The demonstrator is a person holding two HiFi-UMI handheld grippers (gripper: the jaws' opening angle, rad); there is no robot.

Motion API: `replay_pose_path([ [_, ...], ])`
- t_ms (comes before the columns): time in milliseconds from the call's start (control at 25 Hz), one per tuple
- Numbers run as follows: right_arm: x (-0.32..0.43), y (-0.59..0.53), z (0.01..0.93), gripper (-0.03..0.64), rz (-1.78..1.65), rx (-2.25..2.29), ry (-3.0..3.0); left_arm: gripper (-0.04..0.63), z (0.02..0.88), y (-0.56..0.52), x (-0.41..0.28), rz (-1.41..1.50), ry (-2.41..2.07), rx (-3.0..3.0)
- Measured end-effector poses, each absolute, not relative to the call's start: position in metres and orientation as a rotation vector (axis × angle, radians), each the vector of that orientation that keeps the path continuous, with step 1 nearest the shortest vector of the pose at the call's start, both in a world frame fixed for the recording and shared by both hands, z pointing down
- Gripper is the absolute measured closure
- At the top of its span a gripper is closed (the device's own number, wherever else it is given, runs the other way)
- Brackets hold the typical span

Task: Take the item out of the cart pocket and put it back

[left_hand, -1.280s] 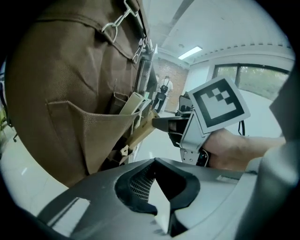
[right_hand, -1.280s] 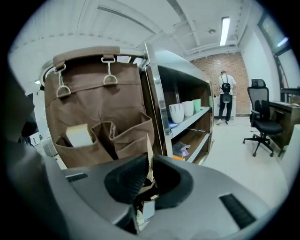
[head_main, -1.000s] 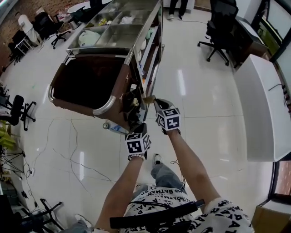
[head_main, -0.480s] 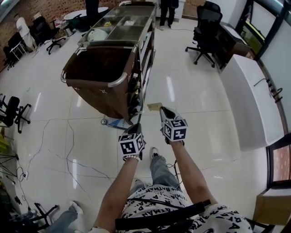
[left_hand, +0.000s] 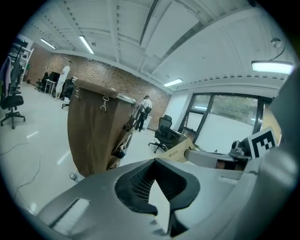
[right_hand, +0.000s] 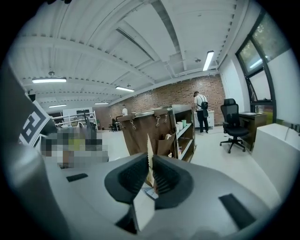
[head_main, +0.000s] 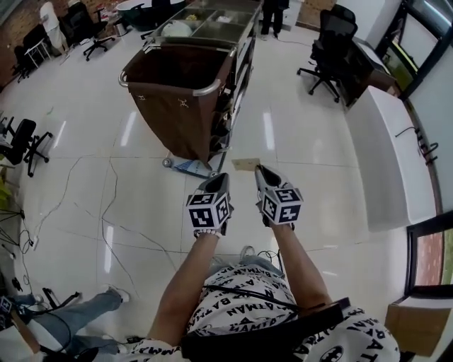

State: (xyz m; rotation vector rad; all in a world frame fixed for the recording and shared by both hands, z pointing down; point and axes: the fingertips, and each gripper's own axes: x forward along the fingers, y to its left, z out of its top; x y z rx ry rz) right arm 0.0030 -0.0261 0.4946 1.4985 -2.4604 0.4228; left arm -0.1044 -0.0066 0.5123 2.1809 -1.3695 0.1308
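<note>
The cart (head_main: 177, 92) has a brown bag and side pockets (right_hand: 165, 143) and stands ahead on the white floor. My right gripper (head_main: 259, 168) is shut on a flat tan card (head_main: 245, 164), held level in mid-air short of the cart. The right gripper view shows the card (right_hand: 148, 147) edge-on between the pads of the right gripper (right_hand: 151, 159). Beside it, my left gripper (head_main: 219, 178) is shut with nothing in it. In its own view the left gripper (left_hand: 154, 161) points past the cart's bag (left_hand: 96, 131), whose pockets (left_hand: 123, 140) hold small items.
Black office chairs (head_main: 333, 49) stand at the back right beside a white counter (head_main: 396, 141). A person (head_main: 272, 14) stands beyond the cart. Cables (head_main: 106, 226) run over the floor at the left. A blue-and-white item (head_main: 190, 167) lies at the cart's foot.
Both grippers have drawn back from the cart's side pocket, and the cart now stands farther off. The right gripper has carried the tan card away with it.
</note>
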Motion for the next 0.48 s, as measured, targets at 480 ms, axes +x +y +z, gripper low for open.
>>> replay_pose_path([
  [480, 0.008, -0.002, 0.466, 0.574, 0.443, 1.462, -2.545, 0.592, 0.477, 0.024, -0.095, 0.097, -1.404, 2.245],
])
